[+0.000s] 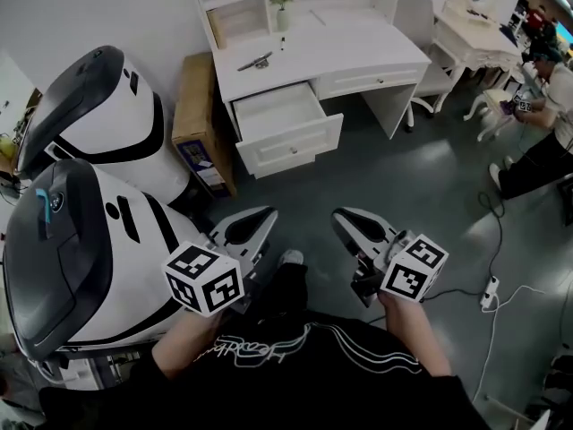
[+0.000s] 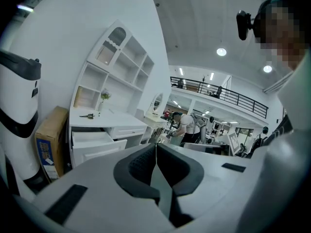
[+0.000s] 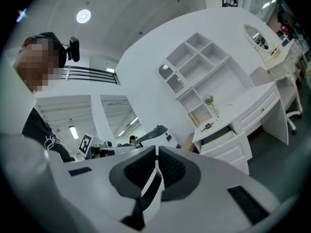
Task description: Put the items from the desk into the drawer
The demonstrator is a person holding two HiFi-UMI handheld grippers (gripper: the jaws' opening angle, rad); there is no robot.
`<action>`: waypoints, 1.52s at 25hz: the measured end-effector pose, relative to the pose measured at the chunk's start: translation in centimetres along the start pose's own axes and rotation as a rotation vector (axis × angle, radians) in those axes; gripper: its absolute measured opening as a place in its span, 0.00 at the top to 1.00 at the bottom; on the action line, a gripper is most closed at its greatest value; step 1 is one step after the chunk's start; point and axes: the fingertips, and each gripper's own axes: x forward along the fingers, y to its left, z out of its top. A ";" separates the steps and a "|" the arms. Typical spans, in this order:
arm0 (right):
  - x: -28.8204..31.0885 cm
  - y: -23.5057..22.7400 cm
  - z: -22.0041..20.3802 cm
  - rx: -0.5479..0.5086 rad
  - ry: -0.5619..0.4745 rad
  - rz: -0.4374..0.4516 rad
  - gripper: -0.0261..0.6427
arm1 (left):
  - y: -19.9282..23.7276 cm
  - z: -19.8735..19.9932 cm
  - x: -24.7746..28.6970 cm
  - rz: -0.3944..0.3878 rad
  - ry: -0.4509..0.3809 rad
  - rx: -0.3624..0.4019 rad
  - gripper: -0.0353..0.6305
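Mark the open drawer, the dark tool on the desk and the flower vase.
open drawer [image 1: 288, 144], head view, on its front panel.
dark tool [image 1: 255, 61], head view, on its middle.
flower vase [image 1: 283, 19], head view, on the vase body.

A big open workshop hall staged like a home: a white desk [image 1: 322, 47] at upper centre on a bare grey floor [image 1: 430, 186] with a power strip [image 1: 490, 290], a mezzanine railing [image 2: 228, 98], ceiling spotlights [image 2: 221, 51], and another person [image 1: 546, 106] working at upper right.
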 end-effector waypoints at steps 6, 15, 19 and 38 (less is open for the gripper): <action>3.9 -6.5 2.0 -0.037 0.034 -0.067 0.89 | 5.6 1.5 5.3 -0.024 0.007 -0.033 0.91; 15.2 -19.9 8.7 -0.020 0.067 -0.118 0.89 | 19.2 8.8 17.2 -0.014 0.036 -0.029 0.91; 21.1 -24.4 11.8 -0.044 0.106 -0.109 0.89 | 24.9 12.4 21.3 -0.031 0.039 -0.021 0.91; 32.5 -38.2 16.4 0.008 0.203 -0.024 0.89 | 42.5 17.7 34.5 0.179 0.119 0.132 0.78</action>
